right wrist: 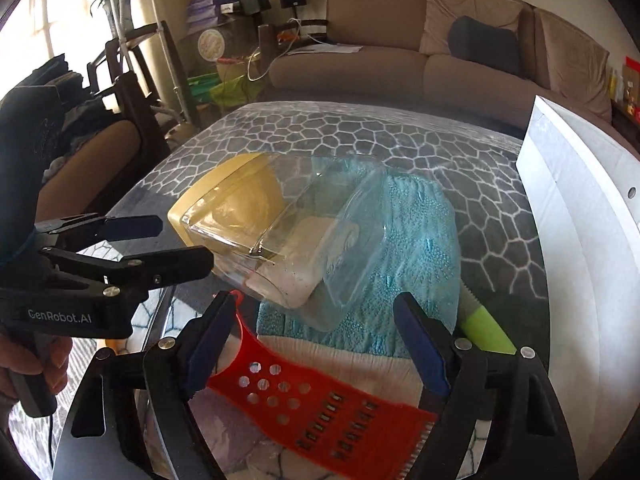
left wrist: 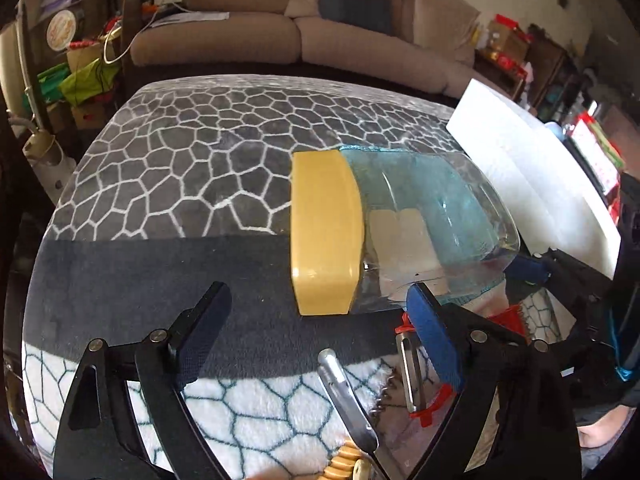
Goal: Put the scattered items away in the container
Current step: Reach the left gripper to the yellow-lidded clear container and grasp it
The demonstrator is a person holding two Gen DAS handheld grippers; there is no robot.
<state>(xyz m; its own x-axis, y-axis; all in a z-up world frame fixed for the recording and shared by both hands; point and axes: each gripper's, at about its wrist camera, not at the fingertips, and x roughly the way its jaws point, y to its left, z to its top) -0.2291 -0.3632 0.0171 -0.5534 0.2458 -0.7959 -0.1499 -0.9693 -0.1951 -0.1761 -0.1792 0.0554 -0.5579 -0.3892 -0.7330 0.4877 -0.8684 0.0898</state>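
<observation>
A clear plastic container (left wrist: 432,216) with a yellow lid (left wrist: 326,232) lies on its side on a teal cloth (right wrist: 416,240); it also shows in the right wrist view (right wrist: 304,236), with a pale block inside. My left gripper (left wrist: 320,312) is open just in front of the lid, and shows at the left of the right wrist view (right wrist: 176,240). My right gripper (right wrist: 316,312) is open above a red grater (right wrist: 320,408). A metal peeler (left wrist: 348,400) and a corkscrew (left wrist: 412,376) lie under the left gripper. A green-handled tool (right wrist: 484,328) lies at the right.
The table has a grey-and-white cell-patterned cover (left wrist: 192,160). A white board (right wrist: 580,216) stands along its right side. A brown sofa (right wrist: 440,56) is behind, and cluttered shelves (left wrist: 72,48) are at the far left.
</observation>
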